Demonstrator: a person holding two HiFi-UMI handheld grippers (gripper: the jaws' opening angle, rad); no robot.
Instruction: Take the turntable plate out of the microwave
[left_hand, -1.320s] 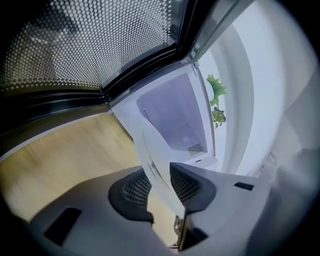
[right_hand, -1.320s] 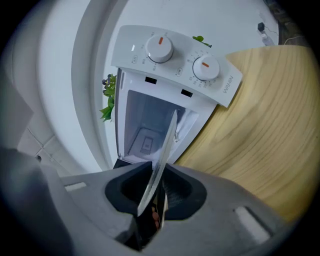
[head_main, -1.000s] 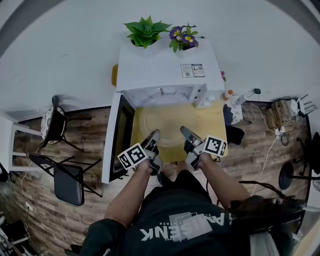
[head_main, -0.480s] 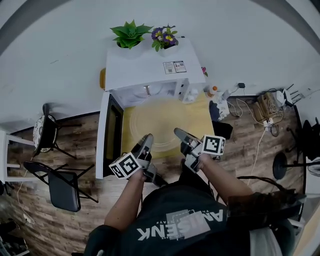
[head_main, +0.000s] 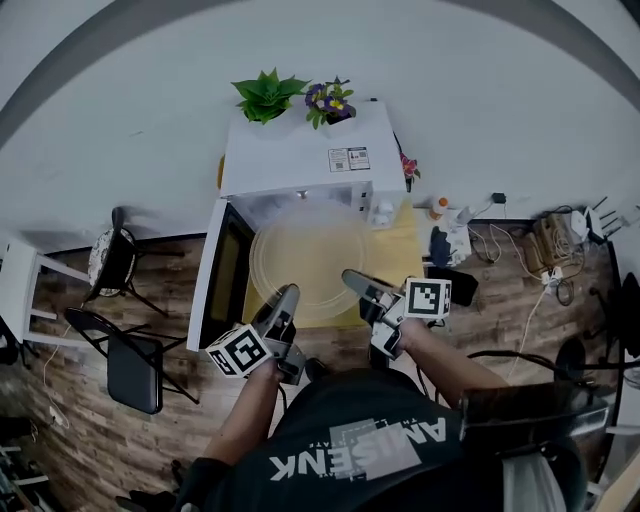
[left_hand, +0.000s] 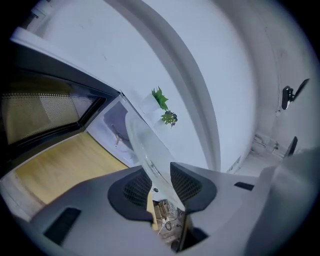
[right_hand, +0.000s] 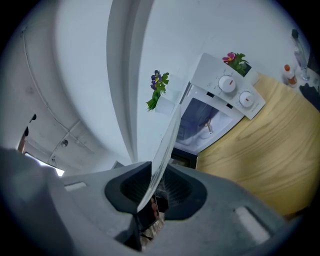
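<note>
The clear round glass turntable plate (head_main: 308, 262) is out of the white microwave (head_main: 300, 160). It hangs in the air above the pale wooden worktop (head_main: 422, 262), in front of the open cavity. A second ago it sat lower over the worktop's front edge; it now looks larger and closer to the head camera. The left gripper (head_main: 283, 300) and right gripper (head_main: 355, 282) each clamp the plate's near rim, as they did before. Both jaw pairs are closed on the glass edge.

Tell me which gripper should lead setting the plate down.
Right, probably. Both clamp the turntable plate's near rim, but the right gripper is nearer bare table, while the left gripper is beside the open microwave door.
</note>
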